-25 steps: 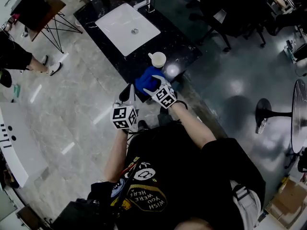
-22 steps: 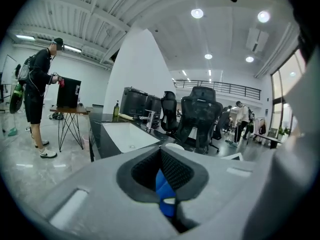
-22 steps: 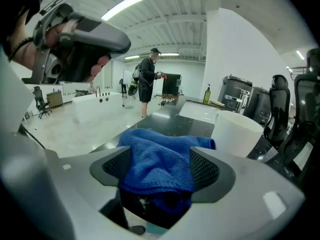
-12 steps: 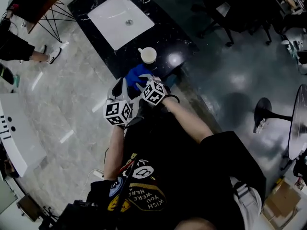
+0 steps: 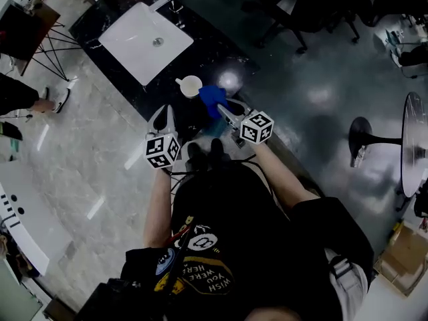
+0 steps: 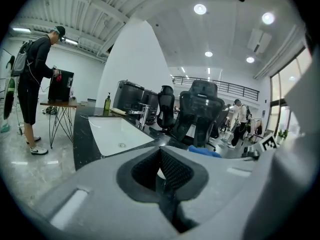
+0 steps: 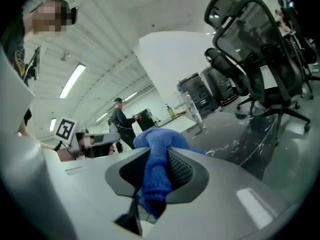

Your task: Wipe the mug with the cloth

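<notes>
Mug (image 5: 190, 85) stands upright on the dark worktop (image 5: 224, 57), just off the near corner of the white sink (image 5: 144, 39). Its mouth faces up, so its long axis is vertical. Its handle points toward the sink, away from the cloth (image 5: 211, 96).

We judge the step in hand to be the pick-up of the cloth. The right hand-held gripper (image 5: 223, 110) is closing its jaws on a bunched fold of the blue fabric. The right gripper view shows that fold pinched between the pads, with a wad bulging past the tips and more trailing back toward the camera. The cloth's long axis therefore runs roughly along the jaws. In the head view it lies just to the right of the mug; we cannot tell whether the two touch.

The left hand-held gripper (image 5: 164, 114) hovers near the worktop's edge with its pads drawn together and nothing between them.

Next, we expect, the left one must open and steady the mug by its rim or handle. The right can then carry the wad across to the mug's wall and rub it there.
</notes>
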{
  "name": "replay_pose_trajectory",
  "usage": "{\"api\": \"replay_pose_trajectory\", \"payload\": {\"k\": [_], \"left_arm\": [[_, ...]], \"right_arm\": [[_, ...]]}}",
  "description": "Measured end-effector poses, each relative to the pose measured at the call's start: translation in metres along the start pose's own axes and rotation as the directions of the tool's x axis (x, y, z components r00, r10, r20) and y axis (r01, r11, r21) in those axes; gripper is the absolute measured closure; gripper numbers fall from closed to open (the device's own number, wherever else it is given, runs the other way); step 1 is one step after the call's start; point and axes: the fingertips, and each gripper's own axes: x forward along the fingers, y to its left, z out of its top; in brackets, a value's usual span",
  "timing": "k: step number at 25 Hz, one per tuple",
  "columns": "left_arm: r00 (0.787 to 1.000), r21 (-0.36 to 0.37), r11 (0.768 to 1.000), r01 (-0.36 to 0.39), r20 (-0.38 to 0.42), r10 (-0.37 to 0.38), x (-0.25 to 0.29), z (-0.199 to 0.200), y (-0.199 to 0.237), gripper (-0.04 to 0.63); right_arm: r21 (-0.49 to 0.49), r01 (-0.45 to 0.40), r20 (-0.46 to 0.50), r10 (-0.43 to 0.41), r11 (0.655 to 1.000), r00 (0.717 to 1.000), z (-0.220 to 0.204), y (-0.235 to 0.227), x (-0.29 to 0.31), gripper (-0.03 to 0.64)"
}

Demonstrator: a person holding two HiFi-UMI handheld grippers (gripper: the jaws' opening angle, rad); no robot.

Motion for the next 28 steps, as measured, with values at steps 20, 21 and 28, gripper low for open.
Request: {"api": "replay_pose_trajectory", "payload": {"k": [20, 21, 28], "left_arm": [[0.988, -0.077, 0.987, 0.139, -0.062, -0.144, 0.109, -0.017, -0.005, 0.591], [0.987, -0.079, 0.987, 0.141, -0.062, -0.146, 0.109, -0.017, -0.005, 0.591], [0.989, -0.104, 0.986, 0.129, -0.058, -0.135, 0.109, -0.017, -0.004, 0.591]], "right_arm": [[0.375, -0.111, 0.095, 0.080, 0.921, 0.992, 0.023, -0.027, 0.051, 0.531], [0.387, -0.094, 0.116, 0.052, 0.917, 0.992, 0.031, -0.038, 0.056, 0.531], [0.403, -0.117, 0.081, 0.092, 0.908, 0.992, 0.031, -0.034, 0.074, 0.529]]}}
